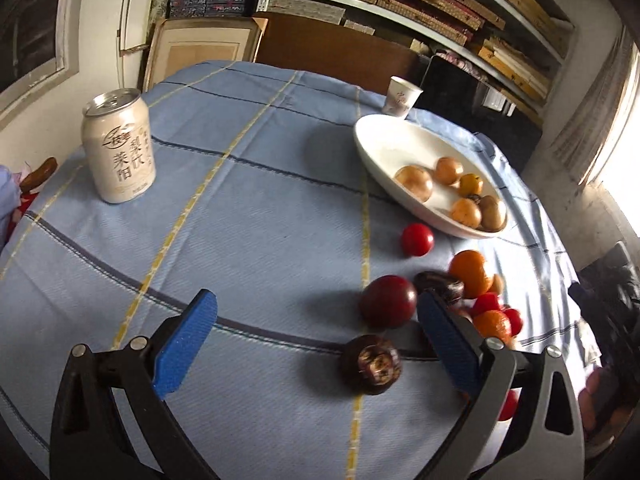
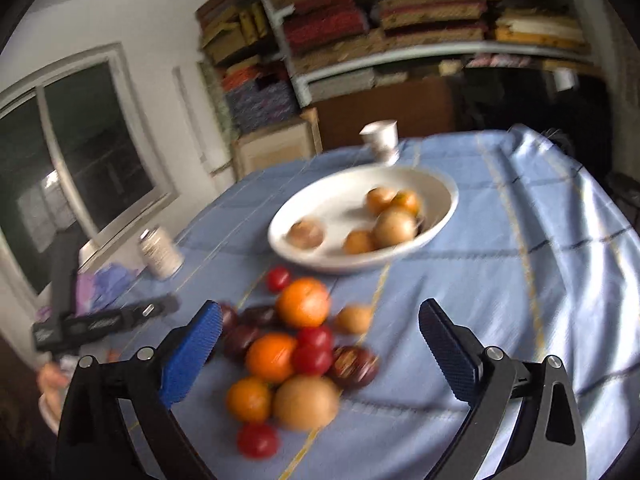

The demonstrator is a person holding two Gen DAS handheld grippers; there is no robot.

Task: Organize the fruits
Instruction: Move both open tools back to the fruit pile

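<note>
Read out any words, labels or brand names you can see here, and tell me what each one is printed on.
"莱阳梨饮": large characters down the front of the white drink can.
Round logo above them on the can: characters too small to read.
Small print at the can's base: too small to read.
Paper cup: faint markings, not legible.
Right wrist view: can and cup both blurred, nothing readable.
</note>
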